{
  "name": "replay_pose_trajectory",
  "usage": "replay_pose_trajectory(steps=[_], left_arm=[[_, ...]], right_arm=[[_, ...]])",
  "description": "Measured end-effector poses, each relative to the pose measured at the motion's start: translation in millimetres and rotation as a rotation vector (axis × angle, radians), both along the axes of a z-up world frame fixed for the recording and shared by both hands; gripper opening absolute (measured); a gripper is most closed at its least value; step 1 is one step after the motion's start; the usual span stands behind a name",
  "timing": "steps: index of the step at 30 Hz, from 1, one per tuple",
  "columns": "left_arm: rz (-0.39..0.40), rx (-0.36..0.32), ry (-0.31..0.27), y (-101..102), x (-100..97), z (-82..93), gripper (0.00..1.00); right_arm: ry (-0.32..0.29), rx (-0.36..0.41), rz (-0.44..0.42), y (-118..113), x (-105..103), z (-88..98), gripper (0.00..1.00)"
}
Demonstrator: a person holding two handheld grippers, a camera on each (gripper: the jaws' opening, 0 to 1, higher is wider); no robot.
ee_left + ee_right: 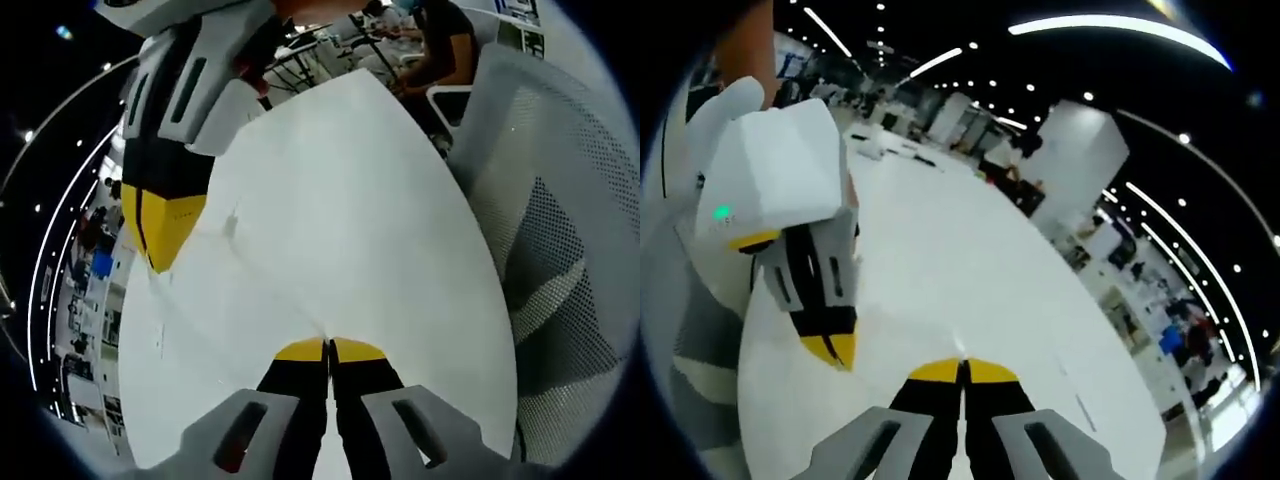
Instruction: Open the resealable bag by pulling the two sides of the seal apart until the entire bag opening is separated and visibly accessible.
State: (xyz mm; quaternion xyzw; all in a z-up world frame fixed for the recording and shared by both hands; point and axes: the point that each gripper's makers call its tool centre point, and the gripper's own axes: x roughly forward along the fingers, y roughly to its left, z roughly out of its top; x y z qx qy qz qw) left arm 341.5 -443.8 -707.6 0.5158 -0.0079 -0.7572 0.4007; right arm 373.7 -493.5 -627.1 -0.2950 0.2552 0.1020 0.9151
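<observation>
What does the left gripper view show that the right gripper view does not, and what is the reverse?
Particular to the left gripper view: a white mesh chair beside the table, and seated people beyond its far end.
Particular to the right gripper view: a dark ceiling with long light strips and a white pillar.
Shared: the white table, and both tools, the left hand-held gripper and the right hand-held gripper, each with its jaws pressed together, tips near each other over the table.
</observation>
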Motion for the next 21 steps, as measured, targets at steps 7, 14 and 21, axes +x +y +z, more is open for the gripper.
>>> replay_pose_trajectory(steps=[7,14,21], left_arm=[[0.024,-0.015,-0.014,-4,6.5,-1.5,0.0],[0.036,-0.061,0.012,-8,7.5,6.5,0.01],[0.045,-0.088,0.03,-5,10.5,12.0,0.03]], right_arm=[[0.056,0.051,-0.028,-1,-1,-15.4,0.0],[0.084,0.049,-0.048,-6,0,-25.6,0.0],[0.139,0.049,-0.096,-18,1,-41.5,0.0]])
